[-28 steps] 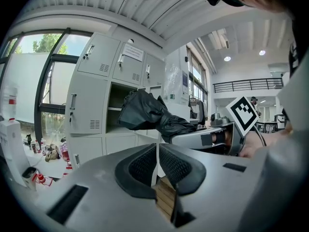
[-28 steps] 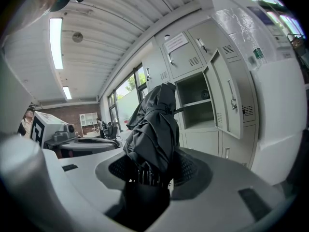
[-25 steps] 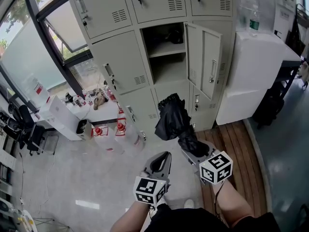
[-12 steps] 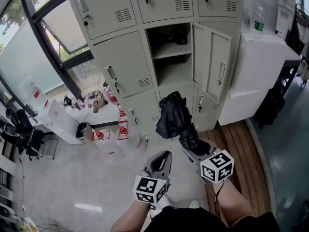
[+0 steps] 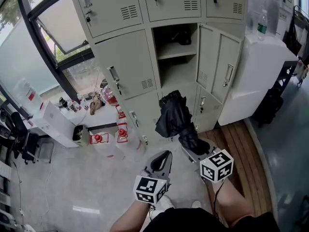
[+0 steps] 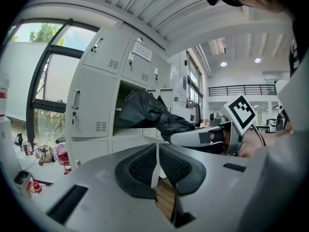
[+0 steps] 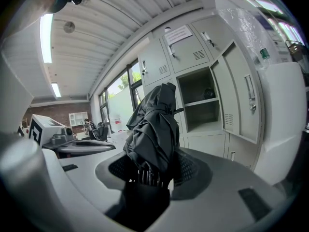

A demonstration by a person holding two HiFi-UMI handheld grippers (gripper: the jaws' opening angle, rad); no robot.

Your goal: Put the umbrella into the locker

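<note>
Now, in the head view, the right tongs (image 5: 189, 146) are clamped on a folded black umbrella (image 5: 173, 117). It is in the air before the locker (image 5: 179, 76), outside it. The door (image 5: 219, 64) stands open. The left tongs (image 5: 161, 161) are beside, closed and empty.

In the left gripper view, the jaws are together with nothing between them.

In the right gripper view, the jaws press the umbrella (image 7: 154, 124) from both sides, and the open locker (image 7: 203, 100) is behind it.

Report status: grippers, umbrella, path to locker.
Left gripper shut, empty. Right gripper shut on folded umbrella, short of locker. Locker door open; dark item on upper shelf.
</note>
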